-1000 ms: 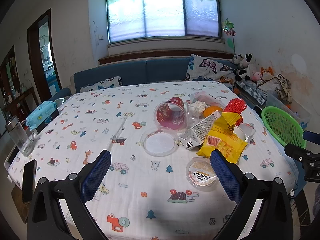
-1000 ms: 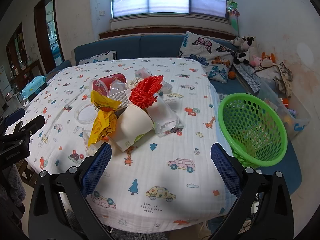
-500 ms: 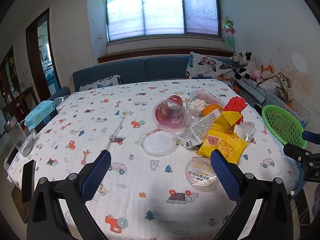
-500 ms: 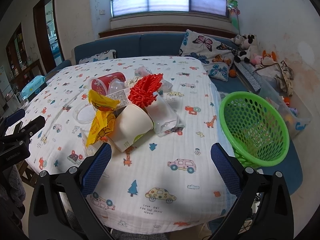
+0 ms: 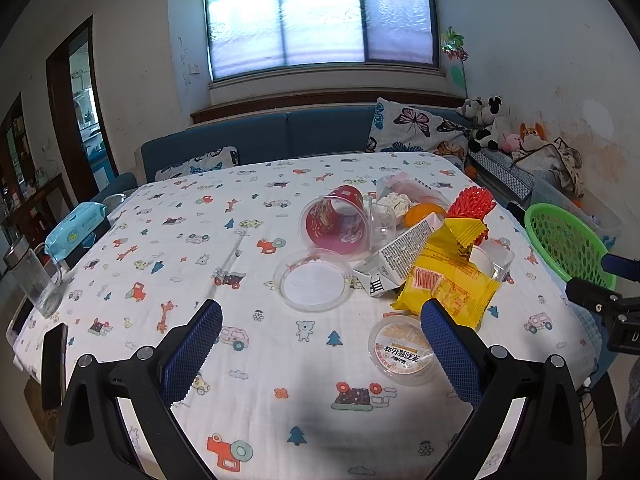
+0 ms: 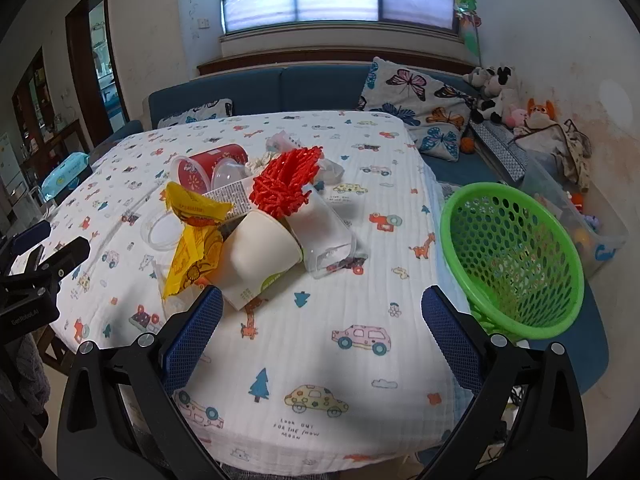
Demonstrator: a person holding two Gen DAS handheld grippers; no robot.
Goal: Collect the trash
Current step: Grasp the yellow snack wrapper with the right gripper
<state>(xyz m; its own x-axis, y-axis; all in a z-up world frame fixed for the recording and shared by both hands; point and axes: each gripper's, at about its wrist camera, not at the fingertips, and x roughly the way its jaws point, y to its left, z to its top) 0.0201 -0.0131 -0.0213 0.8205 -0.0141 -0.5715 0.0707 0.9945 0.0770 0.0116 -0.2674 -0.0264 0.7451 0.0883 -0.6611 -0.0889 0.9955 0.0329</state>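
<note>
A pile of trash lies on the cartoon-print tablecloth (image 5: 168,264): a red cup (image 5: 338,224) on its side, a clear lid (image 5: 313,280), a flattened carton (image 5: 396,258), yellow wrappers (image 5: 448,284), red foam netting (image 6: 286,182), a white paper cup (image 6: 260,254), a clear tumbler (image 6: 326,236) and a small round sealed tub (image 5: 402,350). A green mesh basket (image 6: 512,256) stands off the table's right edge. My left gripper (image 5: 320,350) is open, just short of the lid and tub. My right gripper (image 6: 322,340) is open too, in front of the white cup.
A glass jar (image 5: 34,280), a blue wipes pack (image 5: 74,230) and a dark phone (image 5: 54,364) sit at the table's left edge. A blue sofa (image 5: 280,136) with butterfly cushions runs behind. Plush toys (image 6: 504,98) and a clear storage bin (image 6: 600,232) crowd the right wall.
Both views have shifted only slightly; the left wrist view has risen a little. Nothing on the table has moved and both grippers stay open.
</note>
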